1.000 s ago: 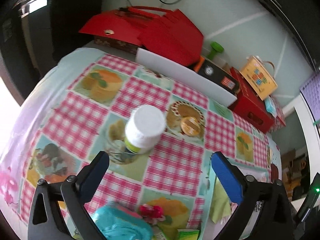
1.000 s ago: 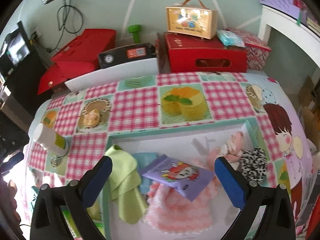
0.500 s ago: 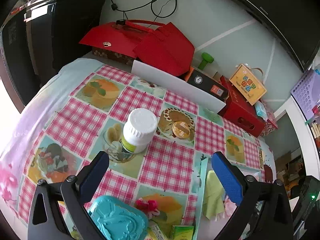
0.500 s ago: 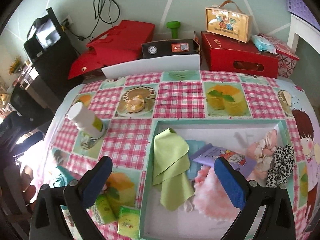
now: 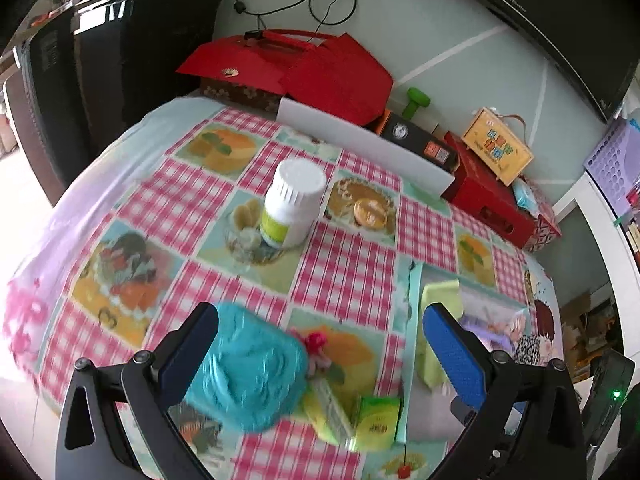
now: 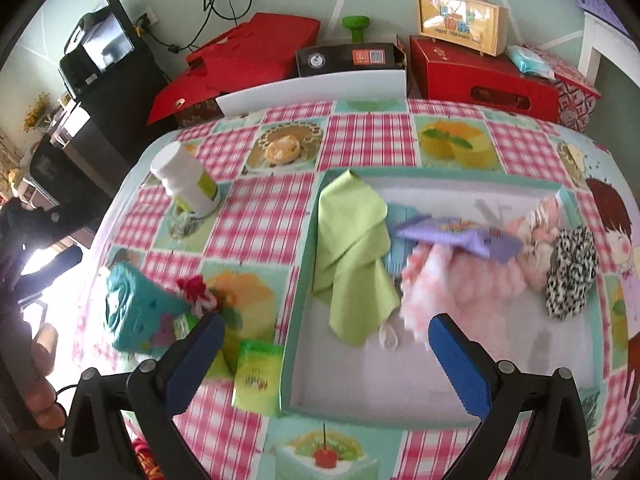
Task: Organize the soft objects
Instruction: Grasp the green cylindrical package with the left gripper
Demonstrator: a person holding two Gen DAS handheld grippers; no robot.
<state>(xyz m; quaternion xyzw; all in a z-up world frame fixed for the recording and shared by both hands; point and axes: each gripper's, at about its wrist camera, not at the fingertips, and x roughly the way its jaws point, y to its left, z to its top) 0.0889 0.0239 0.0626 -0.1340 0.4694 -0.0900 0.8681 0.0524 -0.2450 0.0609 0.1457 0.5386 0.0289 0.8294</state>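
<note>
Checkered worktop (image 6: 360, 140): soft stuff's piled in the tray (image 6: 420, 380), teal pouch (image 5: 248, 368) outside, so I've got both grippers spread, empty.

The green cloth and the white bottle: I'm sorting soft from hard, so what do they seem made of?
Green cloth: apparently thin matte fabric, perhaps microfibre; it drapes in soft folds over the tray rim. White bottle: likely rigid plastic, smooth and slightly glossy, with a ribbed screw cap.
</note>
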